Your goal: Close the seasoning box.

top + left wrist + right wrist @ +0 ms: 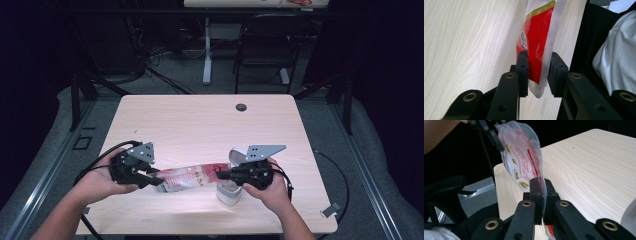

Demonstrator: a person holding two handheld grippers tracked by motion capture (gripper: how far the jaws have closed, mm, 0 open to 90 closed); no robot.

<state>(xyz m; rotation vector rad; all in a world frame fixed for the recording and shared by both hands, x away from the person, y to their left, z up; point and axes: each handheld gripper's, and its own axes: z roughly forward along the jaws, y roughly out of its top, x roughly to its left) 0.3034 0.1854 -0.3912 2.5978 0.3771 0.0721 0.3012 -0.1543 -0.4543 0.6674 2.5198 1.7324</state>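
Near table edge: a clear plastic pouch with red and gold print hung stretched between the two grippers, just above the light wooden table at the person's side.
Left gripper: the left gripper sat at the pouch's left end, held in the person's left hand.
Left jaws: in the left gripper view the pouch ran up from between the two black pads; the left pad lay against the red print, while a slim gap showed at the right pad, so I could not tell whether it was truly pinched.
Right gripper: the right gripper took the pouch's right end, carried in the right hand.
Right jaws: pressed tight together on the thin film, with the pouch billowing away beyond the tips.
Other end seen from right: the left gripper showed at the pouch's far corner.
White holder: a small white tape dispenser stood on the table just beneath the right gripper.
Floor behind: a dark chair stood beyond the table.
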